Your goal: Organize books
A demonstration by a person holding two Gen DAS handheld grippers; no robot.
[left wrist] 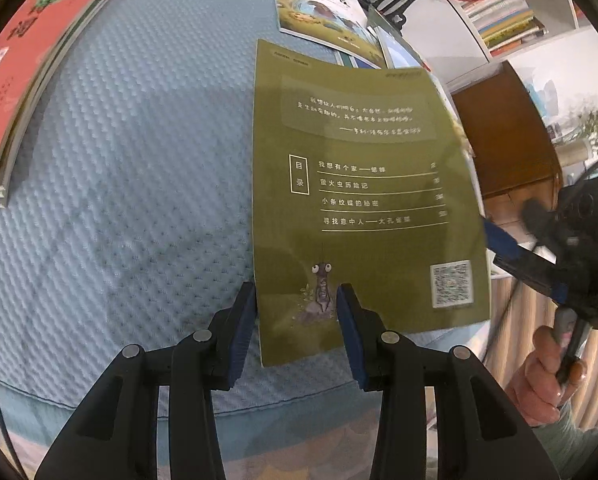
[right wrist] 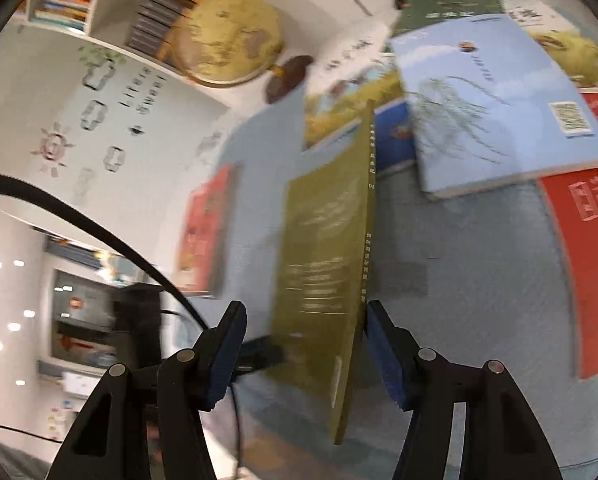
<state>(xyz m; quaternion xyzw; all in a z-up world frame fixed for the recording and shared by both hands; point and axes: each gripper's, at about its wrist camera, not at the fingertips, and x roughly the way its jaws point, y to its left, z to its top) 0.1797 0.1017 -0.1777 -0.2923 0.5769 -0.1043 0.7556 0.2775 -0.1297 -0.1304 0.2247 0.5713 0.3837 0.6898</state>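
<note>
Now the thin olive-green paperback book (left wrist: 363, 200) stands tilted off the blue quilted bed (left wrist: 139, 160), long axis running away from the left gripper (left wrist: 297, 304), whose half-open jaws pinch its near edge, while the right gripper (right wrist: 305, 344), nearer its spine, gapes half-open around it without clear grip.

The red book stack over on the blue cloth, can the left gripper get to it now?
Probably not yet. The left gripper has the olive book between its fingers, so it's busy, though only bare blue cloth lies toward the red book stack.

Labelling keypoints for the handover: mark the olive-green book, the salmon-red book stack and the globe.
olive-green book (left wrist: 363, 200): left wrist view, centre of back cover.
salmon-red book stack (left wrist: 39, 60): left wrist view, top cover.
globe (right wrist: 229, 38): right wrist view, middle of sphere.
</note>
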